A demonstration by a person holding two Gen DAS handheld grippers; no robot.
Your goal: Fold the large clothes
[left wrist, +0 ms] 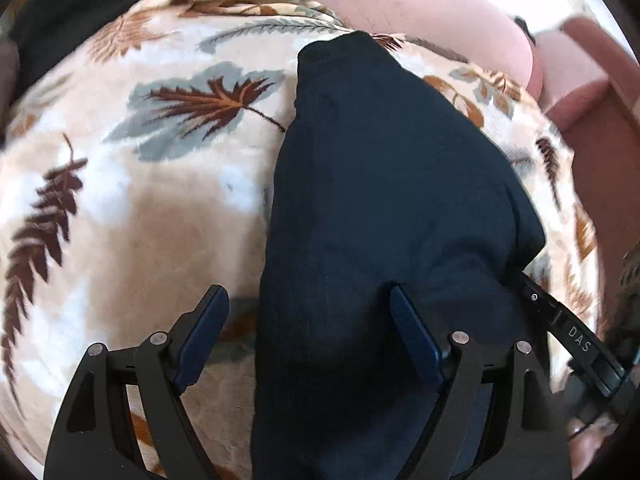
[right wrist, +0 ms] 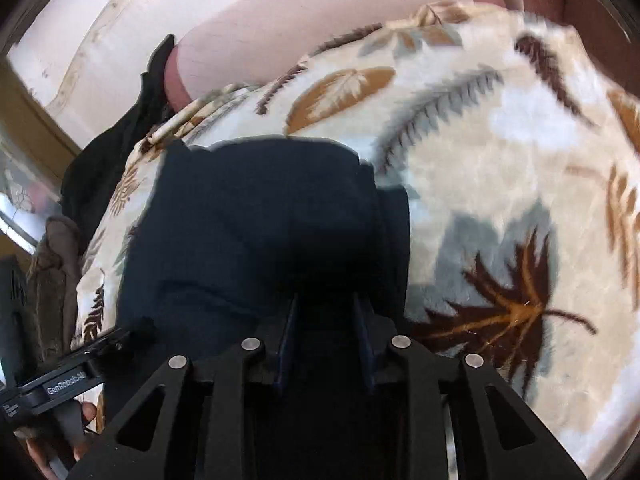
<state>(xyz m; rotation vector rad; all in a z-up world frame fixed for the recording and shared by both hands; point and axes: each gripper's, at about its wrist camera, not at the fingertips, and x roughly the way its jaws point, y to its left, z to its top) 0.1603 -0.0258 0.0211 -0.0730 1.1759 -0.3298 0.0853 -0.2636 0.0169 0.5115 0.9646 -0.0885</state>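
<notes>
A dark navy garment (left wrist: 380, 160) lies folded lengthwise on a leaf-patterned plush blanket (left wrist: 160, 220). My left gripper (left wrist: 307, 292) hovers over its near end, open wide. One finger is above the blanket, the other above the cloth, and the garment's left edge runs between them. In the right wrist view the same garment (right wrist: 260, 208) bunches up in front of my right gripper (right wrist: 325, 300). Its fingers stand close together with dark cloth filling the narrow gap. The right gripper's black housing (left wrist: 576, 332) shows at the garment's right edge.
The blanket (right wrist: 500, 160) covers a bed with a pink sheet (left wrist: 400, 0) beyond it. Another black cloth (left wrist: 80, 12) lies at the blanket's far left edge. A reddish-brown bed frame (left wrist: 600, 80) is at the right. A hand (right wrist: 80, 412) grips the left tool.
</notes>
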